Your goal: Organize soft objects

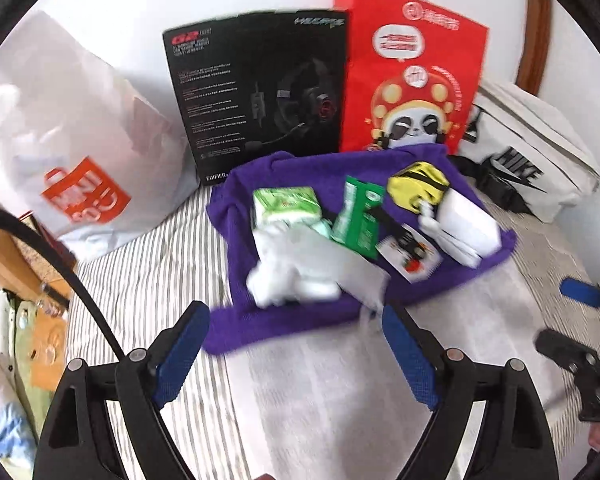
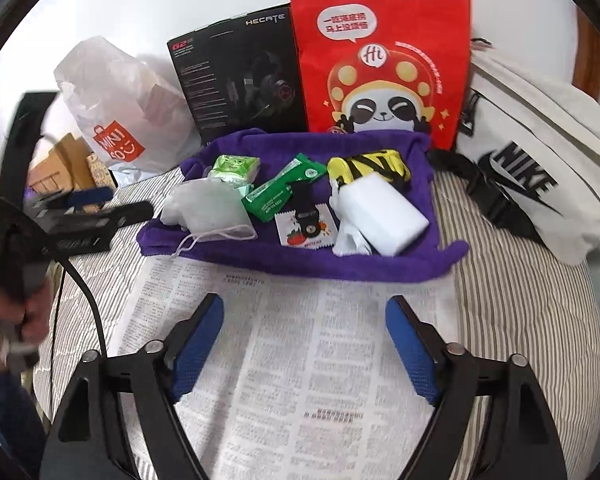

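1. Now both grippers hang above a bed with striped sheet [image 2: 512, 300], and a newspaper [image 2: 300, 360] lies flat under them.
2. The left gripper [image 1: 296, 344] has its jaws wide apart and holds nothing; it is near the front edge of the purple towel [image 1: 440, 272].
3. The right gripper [image 2: 304, 344] also has its jaws spread and empty, over the newspaper, a little apart from the towel.
4. On the towel lie the soft things: a white drawstring pouch [image 2: 204, 204] at the left, a green tissue pack [image 2: 236, 168] behind it, a green sachet [image 2: 284, 188] in the middle, a yellow and black pouch [image 2: 368, 164], and a white sponge block [image 2: 384, 212] at the right.
5. Behind the towel stand a black headset box [image 2: 240, 76] and a red paper bag [image 2: 380, 60]; a white Nike bag [image 2: 540, 168] lies at the right.
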A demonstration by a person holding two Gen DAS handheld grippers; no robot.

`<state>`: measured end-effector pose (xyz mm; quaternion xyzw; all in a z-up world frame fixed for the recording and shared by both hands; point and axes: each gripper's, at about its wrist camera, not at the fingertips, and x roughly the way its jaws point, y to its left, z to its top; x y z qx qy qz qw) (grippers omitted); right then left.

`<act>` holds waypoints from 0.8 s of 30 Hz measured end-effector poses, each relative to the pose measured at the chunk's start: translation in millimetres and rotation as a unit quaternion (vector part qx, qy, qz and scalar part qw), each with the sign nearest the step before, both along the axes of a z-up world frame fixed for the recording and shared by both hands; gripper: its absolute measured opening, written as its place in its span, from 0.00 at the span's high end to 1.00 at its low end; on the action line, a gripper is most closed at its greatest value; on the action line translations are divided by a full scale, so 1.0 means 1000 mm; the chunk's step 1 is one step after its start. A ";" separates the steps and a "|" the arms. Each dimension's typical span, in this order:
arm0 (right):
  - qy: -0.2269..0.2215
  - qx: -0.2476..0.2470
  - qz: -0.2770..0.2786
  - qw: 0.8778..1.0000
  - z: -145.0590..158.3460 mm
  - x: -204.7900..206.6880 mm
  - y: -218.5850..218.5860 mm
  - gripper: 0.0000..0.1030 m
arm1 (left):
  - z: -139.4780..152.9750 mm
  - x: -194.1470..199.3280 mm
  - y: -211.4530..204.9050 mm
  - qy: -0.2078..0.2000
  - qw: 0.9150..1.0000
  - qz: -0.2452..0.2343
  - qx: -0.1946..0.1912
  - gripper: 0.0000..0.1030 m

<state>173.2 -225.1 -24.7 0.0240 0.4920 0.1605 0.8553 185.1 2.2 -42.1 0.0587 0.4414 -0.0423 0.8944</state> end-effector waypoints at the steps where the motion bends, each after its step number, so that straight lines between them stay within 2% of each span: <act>1: 0.000 -0.001 -0.004 1.000 0.001 -0.005 0.000 0.13 | 0.003 -0.011 -0.004 -0.007 1.000 0.006 0.003 0.09; 3: -0.005 -0.010 -0.015 1.000 0.005 -0.015 -0.001 0.08 | 0.009 -0.035 -0.013 -0.020 1.000 0.013 0.012 0.02; 7: -0.018 -0.025 -0.021 0.999 0.016 -0.035 -0.001 0.01 | 0.018 -0.074 -0.027 -0.041 0.999 0.023 0.002 0.00; 14: -0.042 -0.029 -0.023 0.998 0.039 -0.067 -0.002 0.00 | 0.028 -0.108 -0.038 -0.047 0.997 0.066 0.006 0.00; 19: -0.053 -0.050 -0.037 0.997 0.049 -0.079 -0.009 0.00 | 0.030 -0.121 -0.037 -0.046 0.996 0.079 -0.001 0.00; 24: -0.051 -0.049 -0.050 0.996 0.049 -0.085 -0.016 0.00 | 0.030 -0.132 -0.040 -0.045 0.996 0.077 -0.008 0.00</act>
